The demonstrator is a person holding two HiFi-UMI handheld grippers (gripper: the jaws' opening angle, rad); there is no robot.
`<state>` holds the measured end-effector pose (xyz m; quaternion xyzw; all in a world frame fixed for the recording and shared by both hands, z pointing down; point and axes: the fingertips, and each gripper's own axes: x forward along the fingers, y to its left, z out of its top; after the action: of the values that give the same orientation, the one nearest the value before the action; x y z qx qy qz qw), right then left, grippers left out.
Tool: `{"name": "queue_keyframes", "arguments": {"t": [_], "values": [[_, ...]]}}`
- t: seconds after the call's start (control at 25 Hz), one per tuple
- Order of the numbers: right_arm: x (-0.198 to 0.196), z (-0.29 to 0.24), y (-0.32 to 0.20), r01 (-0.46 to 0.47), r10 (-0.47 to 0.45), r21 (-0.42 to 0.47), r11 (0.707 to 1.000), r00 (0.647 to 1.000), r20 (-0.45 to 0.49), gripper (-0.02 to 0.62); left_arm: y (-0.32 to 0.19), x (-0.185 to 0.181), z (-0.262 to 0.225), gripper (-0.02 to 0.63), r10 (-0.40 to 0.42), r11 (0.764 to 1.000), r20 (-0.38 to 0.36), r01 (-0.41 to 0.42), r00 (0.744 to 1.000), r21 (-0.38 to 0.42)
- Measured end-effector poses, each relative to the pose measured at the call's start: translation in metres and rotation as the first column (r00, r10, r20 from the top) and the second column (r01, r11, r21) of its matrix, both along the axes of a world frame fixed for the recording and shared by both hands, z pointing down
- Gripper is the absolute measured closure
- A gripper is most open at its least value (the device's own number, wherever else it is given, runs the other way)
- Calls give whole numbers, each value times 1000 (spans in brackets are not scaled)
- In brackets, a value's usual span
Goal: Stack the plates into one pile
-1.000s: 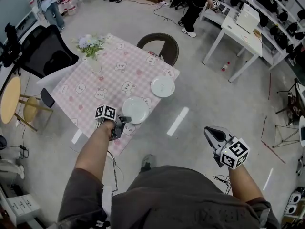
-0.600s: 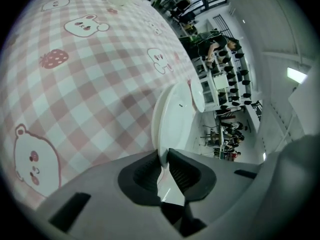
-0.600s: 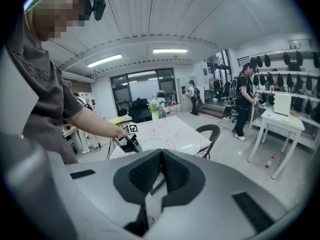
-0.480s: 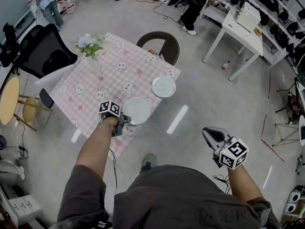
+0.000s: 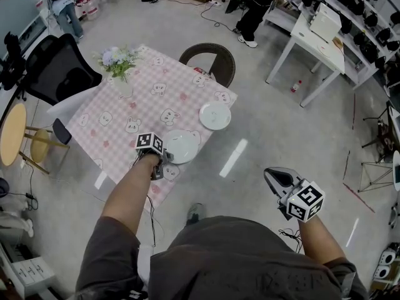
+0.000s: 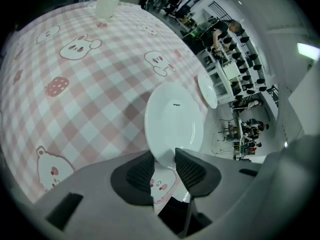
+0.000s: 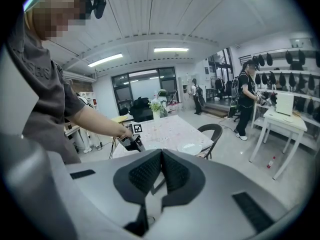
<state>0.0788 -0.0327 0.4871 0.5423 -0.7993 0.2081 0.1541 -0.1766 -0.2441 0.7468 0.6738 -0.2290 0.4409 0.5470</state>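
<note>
While the left hand-held gripper (image 6: 164, 159), just opening, straddles the near plate (image 6: 175, 120), the right hand-held gripper (image 7: 161, 155) is closed.

Pale grey polished floor (image 5: 269, 130) with streaks of glare. The bench (image 5: 100, 120) wears a pink checked cloth printed with cartoon animals. A brown round-backed chair (image 5: 209, 58) stands at its far side and a black office chair (image 5: 59, 67) at its left. A white table (image 5: 312, 42) fronts wall shelves (image 5: 369, 14). Strip lights (image 7: 171, 49) cross the ceiling.

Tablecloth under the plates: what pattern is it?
The tablecloth is pink-and-white check with cartoon bunnies and strawberries, clearest in the left gripper view.
</note>
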Motion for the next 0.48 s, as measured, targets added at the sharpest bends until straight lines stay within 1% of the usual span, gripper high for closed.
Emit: {"name": "queue_keyframes", "arguments": {"t": [0.2, 0.32, 0.48], "values": [[0, 1, -2, 4, -4, -2, 1000, 1000, 0, 601, -2, 2, -1, 472, 22, 999, 2, -22, 1000, 34], [2, 0, -2, 5, -5, 0, 1000, 1000, 1, 601, -2, 1, -2, 458, 51, 997, 29, -52, 998, 59], [5, 1, 0, 10, -10, 2, 1000, 1000, 0, 601, -3, 0, -1, 386, 98, 988, 89, -108, 991, 112]]}}
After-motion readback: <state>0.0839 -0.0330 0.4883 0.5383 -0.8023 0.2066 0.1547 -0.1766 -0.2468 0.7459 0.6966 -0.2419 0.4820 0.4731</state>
